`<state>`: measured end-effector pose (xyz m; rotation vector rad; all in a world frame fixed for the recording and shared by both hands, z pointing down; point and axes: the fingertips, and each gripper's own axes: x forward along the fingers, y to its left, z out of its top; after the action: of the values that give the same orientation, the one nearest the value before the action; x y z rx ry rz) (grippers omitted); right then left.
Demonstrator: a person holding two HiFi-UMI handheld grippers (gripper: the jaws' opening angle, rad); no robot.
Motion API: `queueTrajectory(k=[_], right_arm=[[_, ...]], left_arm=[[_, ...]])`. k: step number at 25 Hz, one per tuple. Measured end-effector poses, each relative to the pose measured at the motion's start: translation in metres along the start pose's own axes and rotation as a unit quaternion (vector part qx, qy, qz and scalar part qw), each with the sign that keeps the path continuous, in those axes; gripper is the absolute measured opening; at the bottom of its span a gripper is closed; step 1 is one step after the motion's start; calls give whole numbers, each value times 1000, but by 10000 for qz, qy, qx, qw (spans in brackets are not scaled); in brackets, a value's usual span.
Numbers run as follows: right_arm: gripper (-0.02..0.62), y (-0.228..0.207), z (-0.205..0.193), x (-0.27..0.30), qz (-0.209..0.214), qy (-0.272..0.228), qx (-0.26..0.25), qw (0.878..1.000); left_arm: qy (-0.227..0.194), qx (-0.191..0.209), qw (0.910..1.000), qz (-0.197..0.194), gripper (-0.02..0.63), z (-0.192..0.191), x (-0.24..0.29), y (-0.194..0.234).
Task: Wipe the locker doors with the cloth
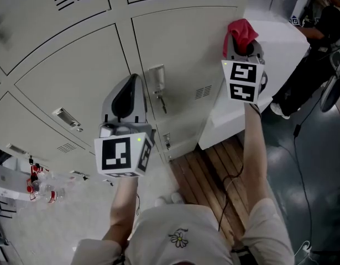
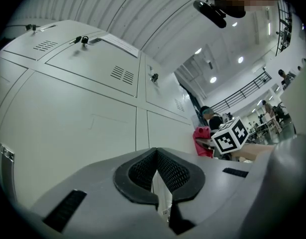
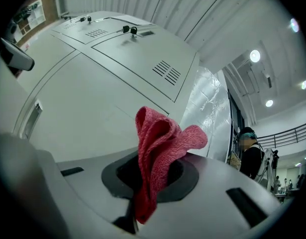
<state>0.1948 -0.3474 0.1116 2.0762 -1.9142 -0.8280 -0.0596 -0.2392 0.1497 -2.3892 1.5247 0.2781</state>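
Red knitted cloth (image 3: 160, 143) — bunched, clamped in right gripper (image 3: 152, 176) jaws.

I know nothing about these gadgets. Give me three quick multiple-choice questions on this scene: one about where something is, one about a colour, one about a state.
1. Where is the cloth?
A. On the floor.
B. In the right gripper.
C. Hanging from a locker handle.

2. What colour is the cloth?
A. Blue.
B. White.
C. Pinkish red.

3. Look at the left gripper: how do its jaws stand?
A. Wide apart.
B. Shut, with nothing between them.
C. Clamped on a bottle.

Answers:
1 B: the right gripper view shows the cloth pinched between its jaws.
2 C: it stands out pinkish red against the pale grey lockers.
3 B: the left gripper view shows the jaws together and empty.
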Motion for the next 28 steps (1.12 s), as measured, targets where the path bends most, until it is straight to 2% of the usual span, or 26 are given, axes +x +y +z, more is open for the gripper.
queueTrajectory(k=[9, 12, 16, 21, 24, 28], right_arm=[[32, -4, -2, 0, -20, 49, -8, 10000], [32, 4, 14, -17, 92, -204, 204, 9995], [32, 41, 53, -57, 649, -889, 565, 9923], [32, 109, 103, -104, 1430, -1854, 772, 9691], [32, 146, 109, -117, 1781, -1880, 739, 9630], [32, 194, 92, -119, 2282, -1458, 404, 9618]], left_arm=[[-3, 42, 10000, 53, 15, 2, -7, 2], [61, 41, 9999, 109, 15, -1, -12, 6], [140, -16, 9996, 239, 15, -7, -19, 14], [194, 21, 9994, 293, 15, -14, -25, 21], [214, -26, 9991, 370, 15, -16, -29, 25], [223, -87, 9986, 478, 15, -18, -36, 30]])
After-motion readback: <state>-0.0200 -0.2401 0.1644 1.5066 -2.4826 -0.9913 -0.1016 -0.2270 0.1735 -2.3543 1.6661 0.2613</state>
